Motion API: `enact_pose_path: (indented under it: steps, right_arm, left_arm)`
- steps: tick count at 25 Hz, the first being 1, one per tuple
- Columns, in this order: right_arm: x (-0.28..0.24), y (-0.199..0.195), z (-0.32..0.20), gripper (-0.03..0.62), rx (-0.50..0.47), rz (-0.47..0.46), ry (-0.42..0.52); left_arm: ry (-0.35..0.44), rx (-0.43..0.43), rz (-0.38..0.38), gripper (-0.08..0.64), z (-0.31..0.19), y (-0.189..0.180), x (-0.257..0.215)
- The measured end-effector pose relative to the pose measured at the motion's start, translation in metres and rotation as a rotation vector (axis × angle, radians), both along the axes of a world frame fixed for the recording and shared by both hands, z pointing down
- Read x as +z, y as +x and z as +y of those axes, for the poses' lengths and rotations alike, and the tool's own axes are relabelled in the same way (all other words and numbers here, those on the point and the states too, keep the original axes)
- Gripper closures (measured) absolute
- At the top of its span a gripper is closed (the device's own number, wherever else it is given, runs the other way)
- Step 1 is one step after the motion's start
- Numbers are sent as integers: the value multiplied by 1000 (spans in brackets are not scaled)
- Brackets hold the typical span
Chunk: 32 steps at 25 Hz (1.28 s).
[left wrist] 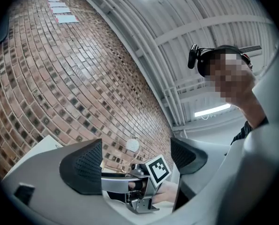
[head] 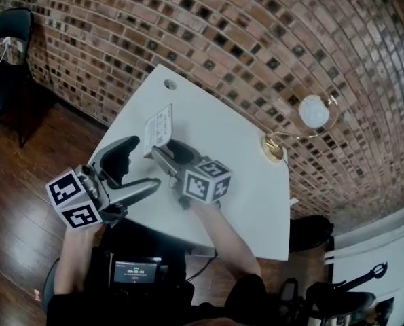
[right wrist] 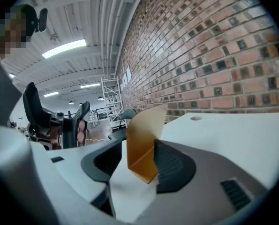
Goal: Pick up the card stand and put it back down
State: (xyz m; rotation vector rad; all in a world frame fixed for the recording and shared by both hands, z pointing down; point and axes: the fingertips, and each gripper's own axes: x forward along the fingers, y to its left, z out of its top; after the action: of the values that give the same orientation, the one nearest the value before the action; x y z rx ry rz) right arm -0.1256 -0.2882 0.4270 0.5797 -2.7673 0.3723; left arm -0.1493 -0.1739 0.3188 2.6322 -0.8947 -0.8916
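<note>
White table [head: 246, 151] — right tongs [head: 168, 152] apart around card stand [head: 158, 125]; left tongs [head: 141, 163] upturned, apart.

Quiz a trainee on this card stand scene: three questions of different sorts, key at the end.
1. Multiple choice: what stands between the jaws of the right gripper? A nothing; B the card stand; C a mug.
2. True or false: the left gripper is shut on the card stand.
3. Short answer: what colour is the table?

Key: 1 B. 2 False: its jaws stand apart with nothing between them. 3 White.
</note>
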Motion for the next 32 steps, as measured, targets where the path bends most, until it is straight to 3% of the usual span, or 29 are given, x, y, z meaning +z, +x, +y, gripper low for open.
enact_pose_path:
  steps: [16,20,32]
  right_arm:
    - [11,-22,-14,357,9,42,-4]
    - [11,-16,-16,446,23,53,-13]
    - [9,9,-28,520,71,34,-22]
  left_arm:
    - [-23,1,0,109,0,-1,7]
    - [-24,5,2,109,0,-1,8]
    - [-34,17,3,109,-1,1,11]
